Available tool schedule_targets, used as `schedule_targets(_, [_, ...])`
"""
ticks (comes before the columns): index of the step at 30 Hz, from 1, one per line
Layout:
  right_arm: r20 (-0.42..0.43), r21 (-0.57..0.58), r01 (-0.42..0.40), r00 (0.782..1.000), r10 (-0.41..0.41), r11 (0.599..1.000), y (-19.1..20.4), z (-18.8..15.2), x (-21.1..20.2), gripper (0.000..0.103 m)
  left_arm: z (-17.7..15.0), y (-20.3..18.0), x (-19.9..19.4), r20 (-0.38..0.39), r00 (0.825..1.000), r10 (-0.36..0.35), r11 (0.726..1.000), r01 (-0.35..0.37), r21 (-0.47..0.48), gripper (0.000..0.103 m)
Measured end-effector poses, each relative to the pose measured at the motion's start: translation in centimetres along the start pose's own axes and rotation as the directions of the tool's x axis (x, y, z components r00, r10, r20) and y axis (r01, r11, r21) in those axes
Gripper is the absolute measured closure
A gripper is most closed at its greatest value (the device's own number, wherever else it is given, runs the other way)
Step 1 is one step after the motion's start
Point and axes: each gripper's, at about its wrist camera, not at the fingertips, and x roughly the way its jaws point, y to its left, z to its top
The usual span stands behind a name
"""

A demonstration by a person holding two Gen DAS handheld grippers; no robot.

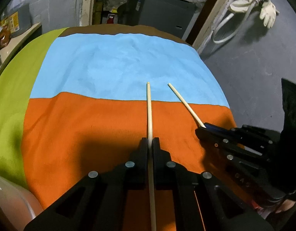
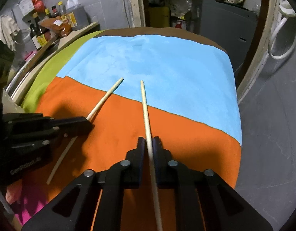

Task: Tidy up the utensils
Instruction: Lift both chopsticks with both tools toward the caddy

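Note:
Two pale wooden chopsticks are held over an orange cloth [image 1: 80,134] and a blue cloth [image 1: 119,63]. In the left wrist view my left gripper [image 1: 150,140] is shut on one chopstick [image 1: 149,111], which points straight ahead onto the blue cloth. To its right, my right gripper [image 1: 202,129] is shut on the other chopstick [image 1: 183,102]. The right wrist view shows my right gripper [image 2: 149,139] clamped on its chopstick [image 2: 145,105]. At the left of that view is the left gripper [image 2: 88,123] with its chopstick [image 2: 107,94], whose tail sticks out behind the fingers.
A green cloth [image 1: 13,96] covers the table's left side. A shelf with bottles and jars [image 2: 42,30] stands at the far left. A dark cabinet [image 1: 163,13] is behind the table. A glove [image 1: 269,15] and a hose [image 1: 223,30] hang on the right wall above grey floor.

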Motion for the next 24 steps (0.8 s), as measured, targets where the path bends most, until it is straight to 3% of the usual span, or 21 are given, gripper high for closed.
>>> schedule_targets(6, [0.099, 0.093, -0.087, 0.992, 0.078, 0.992, -0.5, -1.7, -1.9, 0.1, -1.3, -0.1, -2.7, 0.089, 0.996, -0.02, 1.0, 0.02, -0.004, 0.101])
schedule_targets(13, [0.263, 0.078, -0.11, 0.961, 0.086, 0.991, 1.5, -3.1, -5.8, 0.1, -3.2, -0.4, -6.9, 0.258, 0.965, -0.038, 0.999, 0.039, 0.003, 0.101])
schedule_targets(16, [0.345, 0.064, -0.117, 0.934, 0.088, 0.991, 2.4, -3.4, -7.5, 0.1, -3.9, -0.7, -8.8, 0.332, 0.943, -0.028, 1.0, 0.027, 0.008, 0.101])
schedule_targets(18, [0.402, 0.051, -0.112, 0.912, 0.082, 0.992, 3.2, -3.4, -8.5, 0.1, -4.3, -0.8, -10.3, 0.394, 0.919, -0.03, 1.0, 0.026, 0.015, 0.101])
schedule_targets(21, [0.487, 0.026, -0.106, 0.87, 0.08, 0.994, 4.3, -3.5, -10.2, 0.1, -4.8, -1.0, -12.3, 0.48, 0.877, -0.024, 1.0, 0.019, 0.015, 0.101])
schedule_targets(24, [0.582, -0.005, -0.082, 0.81, 0.069, 0.997, 5.9, -3.6, -12.2, 0.1, -5.2, -0.8, -14.4, 0.553, 0.833, -0.019, 1.0, 0.014, 0.013, 0.101])
